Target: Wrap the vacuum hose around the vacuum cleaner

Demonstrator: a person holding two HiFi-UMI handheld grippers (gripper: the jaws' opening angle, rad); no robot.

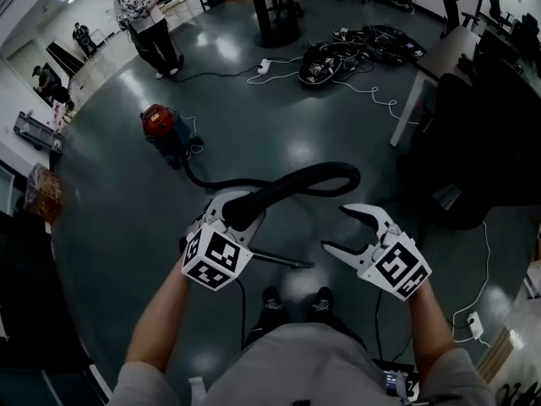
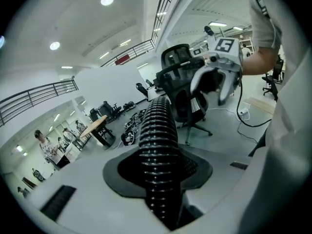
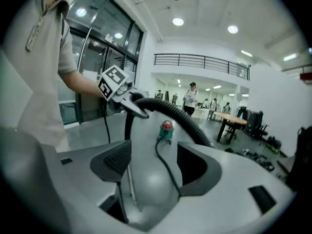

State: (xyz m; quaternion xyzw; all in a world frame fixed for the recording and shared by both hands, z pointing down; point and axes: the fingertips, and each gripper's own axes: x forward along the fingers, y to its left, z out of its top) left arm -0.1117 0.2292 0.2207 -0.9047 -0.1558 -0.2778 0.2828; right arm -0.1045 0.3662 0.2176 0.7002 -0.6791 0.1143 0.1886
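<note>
Near centre, close to the person: left tool (image 1: 230, 216), jaws narrowed onto the ribbed black vacuum hose (image 1: 314, 174), which runs straight out between the pads in the left gripper view. It is held this way, evidently, so that the free end can be carried. Right of it, just apart: right tool (image 1: 336, 228), jaws spread wide, with nothing between them but open floor in its own view. It is judged to be kept free to take up a further length of hose. Far left on the dark polished floor (image 1: 279, 108): vacuum cleaner (image 1: 161, 125), red-topped, upright, well apart from both tools. Hose leaves its near side, lies along the floor to the right, then loops back up to the left tool; none of it is yet wound round the body. Judgement: early stage, slack lifted ready for winding; the person would need to close on the cleaner, or draw it nearer, before wrapping. Bystander (image 1: 148, 24) far left, clear of the hose.
</note>
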